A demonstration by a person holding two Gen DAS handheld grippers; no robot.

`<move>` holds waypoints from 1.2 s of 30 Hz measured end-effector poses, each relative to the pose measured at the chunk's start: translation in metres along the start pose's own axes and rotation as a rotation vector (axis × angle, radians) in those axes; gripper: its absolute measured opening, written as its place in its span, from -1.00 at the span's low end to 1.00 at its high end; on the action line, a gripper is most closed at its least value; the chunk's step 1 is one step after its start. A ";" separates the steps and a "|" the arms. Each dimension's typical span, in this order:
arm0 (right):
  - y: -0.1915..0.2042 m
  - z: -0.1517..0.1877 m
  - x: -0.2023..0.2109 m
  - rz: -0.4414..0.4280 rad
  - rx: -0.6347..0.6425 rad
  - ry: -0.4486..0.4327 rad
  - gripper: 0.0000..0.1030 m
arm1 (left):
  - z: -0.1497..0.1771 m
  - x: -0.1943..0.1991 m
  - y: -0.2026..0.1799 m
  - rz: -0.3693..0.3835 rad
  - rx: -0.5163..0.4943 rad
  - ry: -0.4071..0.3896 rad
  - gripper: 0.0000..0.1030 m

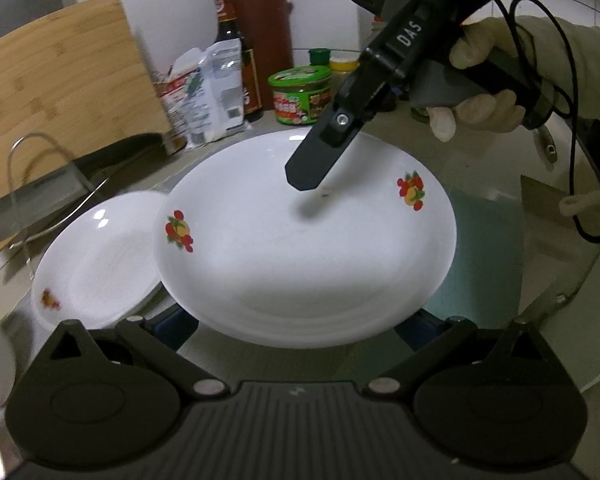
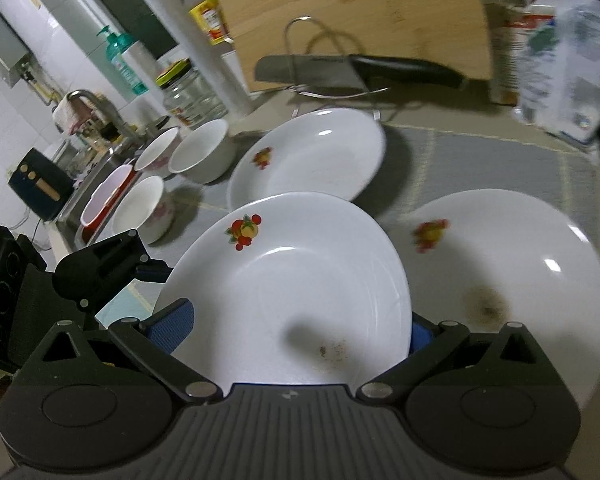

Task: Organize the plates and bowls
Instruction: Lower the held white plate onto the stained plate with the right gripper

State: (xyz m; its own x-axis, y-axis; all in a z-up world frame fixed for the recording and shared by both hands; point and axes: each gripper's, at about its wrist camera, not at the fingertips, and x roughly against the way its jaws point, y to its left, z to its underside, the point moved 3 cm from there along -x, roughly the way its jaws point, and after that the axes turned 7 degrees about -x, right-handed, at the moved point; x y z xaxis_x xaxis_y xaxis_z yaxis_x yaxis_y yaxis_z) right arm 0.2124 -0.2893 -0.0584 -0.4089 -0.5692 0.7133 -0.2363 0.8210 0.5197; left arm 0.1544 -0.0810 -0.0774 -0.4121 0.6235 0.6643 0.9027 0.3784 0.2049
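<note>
A white plate with fruit prints (image 1: 300,248) is held in the air between both grippers; it also shows in the right wrist view (image 2: 300,280). My left gripper (image 1: 300,328) grips its near rim, fingers mostly hidden under it. My right gripper (image 1: 316,176) reaches in from the upper right and clamps the far rim; in its own view its blue pads (image 2: 172,328) sit at the plate's edges. A second plate (image 1: 96,264) lies to the left on the mat. The right wrist view shows two more plates (image 2: 312,160) (image 2: 508,280) and three white bowls (image 2: 202,152).
A bamboo cutting board (image 1: 60,80) and a cleaver on a wire rack (image 2: 312,72) stand behind. Bottles, a bag and a green tub (image 1: 300,96) crowd the back. The sink (image 2: 100,200) with a red-rimmed tub is at the left.
</note>
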 end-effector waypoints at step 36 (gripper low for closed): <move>-0.099 -0.021 0.021 0.041 -0.041 -0.009 1.00 | -0.059 -0.094 -0.010 0.021 0.014 0.061 0.99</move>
State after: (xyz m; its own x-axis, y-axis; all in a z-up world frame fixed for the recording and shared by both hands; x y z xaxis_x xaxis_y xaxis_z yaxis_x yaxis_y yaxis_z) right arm 0.2454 -0.3835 -0.0845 -0.4257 -0.5344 0.7302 -0.1830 0.8412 0.5089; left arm 0.1912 -0.1839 -0.0997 -0.3849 0.5886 0.7109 0.9089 0.3756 0.1811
